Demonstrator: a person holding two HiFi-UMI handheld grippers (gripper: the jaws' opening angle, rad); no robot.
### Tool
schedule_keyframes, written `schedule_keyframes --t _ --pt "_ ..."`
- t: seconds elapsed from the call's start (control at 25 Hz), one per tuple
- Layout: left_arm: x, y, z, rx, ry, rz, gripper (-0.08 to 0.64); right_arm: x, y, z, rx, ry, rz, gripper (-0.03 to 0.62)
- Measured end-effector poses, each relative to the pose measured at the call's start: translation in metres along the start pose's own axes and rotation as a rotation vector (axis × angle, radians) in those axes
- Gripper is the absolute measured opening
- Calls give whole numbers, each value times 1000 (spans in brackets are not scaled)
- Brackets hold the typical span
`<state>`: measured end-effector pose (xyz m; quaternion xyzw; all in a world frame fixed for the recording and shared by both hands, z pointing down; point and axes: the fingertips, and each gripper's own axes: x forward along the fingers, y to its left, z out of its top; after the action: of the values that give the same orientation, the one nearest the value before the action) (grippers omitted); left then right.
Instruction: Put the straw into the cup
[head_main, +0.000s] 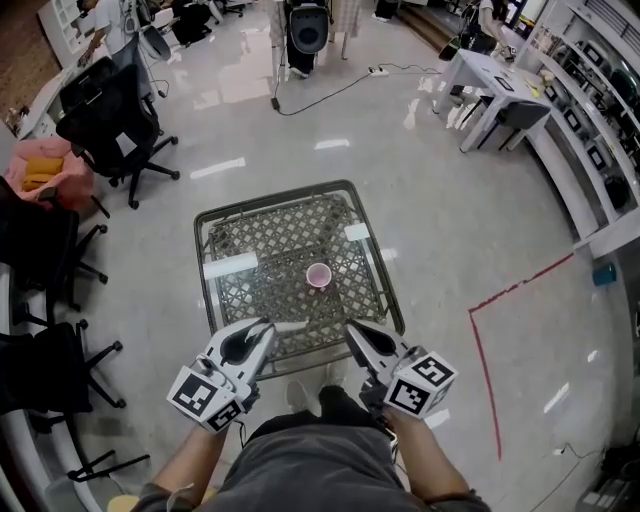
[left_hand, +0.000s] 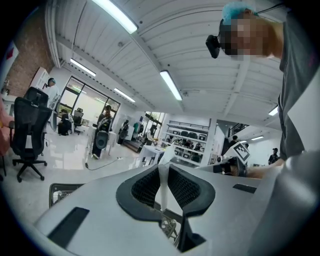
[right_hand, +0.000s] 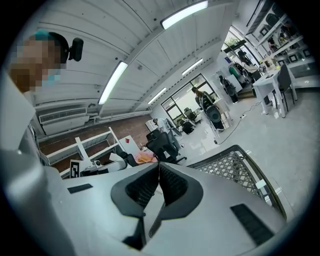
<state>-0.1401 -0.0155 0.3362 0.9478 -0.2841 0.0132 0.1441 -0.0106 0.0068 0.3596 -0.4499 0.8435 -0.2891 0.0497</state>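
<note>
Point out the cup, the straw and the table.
cup (head_main: 319, 275), head view, on its open top.
straw (left_hand: 163, 185), left gripper view, on the middle of its length.
table (head_main: 290, 238), head view, on bare mesh of its top.

A thin white straw (left_hand: 162, 187) is pinched between the jaws of the left tool (head_main: 266, 330). The small pink cup (head_main: 319, 275) stands upright, mouth open, near the middle of the mesh bench (head_main: 262, 238), apart from the straw.
</note>
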Motion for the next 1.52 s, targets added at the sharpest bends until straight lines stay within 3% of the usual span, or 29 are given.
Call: schedule_keyframes --t 1.52 --pt "110 20 8 0 33 173 54 30 -96 55 28 84 183 14"
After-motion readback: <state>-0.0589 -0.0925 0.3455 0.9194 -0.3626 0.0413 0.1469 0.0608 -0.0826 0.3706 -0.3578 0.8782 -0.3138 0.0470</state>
